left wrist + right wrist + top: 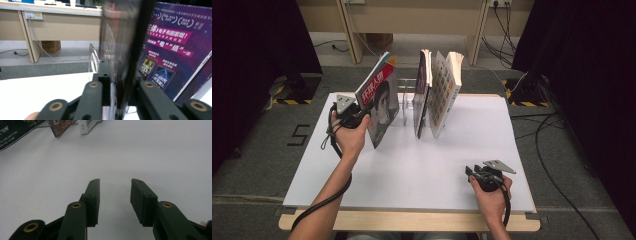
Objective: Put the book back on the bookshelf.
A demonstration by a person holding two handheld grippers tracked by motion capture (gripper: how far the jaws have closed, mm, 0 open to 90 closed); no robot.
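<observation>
A magazine with a face on its cover (379, 97) stands tilted at the left end of a clear acrylic rack (406, 97) on the white table (412, 170). My left gripper (363, 111) is at its near edge. In the left gripper view the magazine's dark edge (122, 37) runs up between the jaws of the left gripper (122, 82); a thin light gap shows beside one pad, so the jaws stand open around it. My right gripper (470, 172) rests low at the table's front right, open with nothing between its jaws (115, 195).
Two more books (423, 90) (445, 87) lean upright in the rack to the right of the magazine. A purple back cover (170, 45) stands close to the right in the left gripper view. Cables trail on the floor at the right (552, 150).
</observation>
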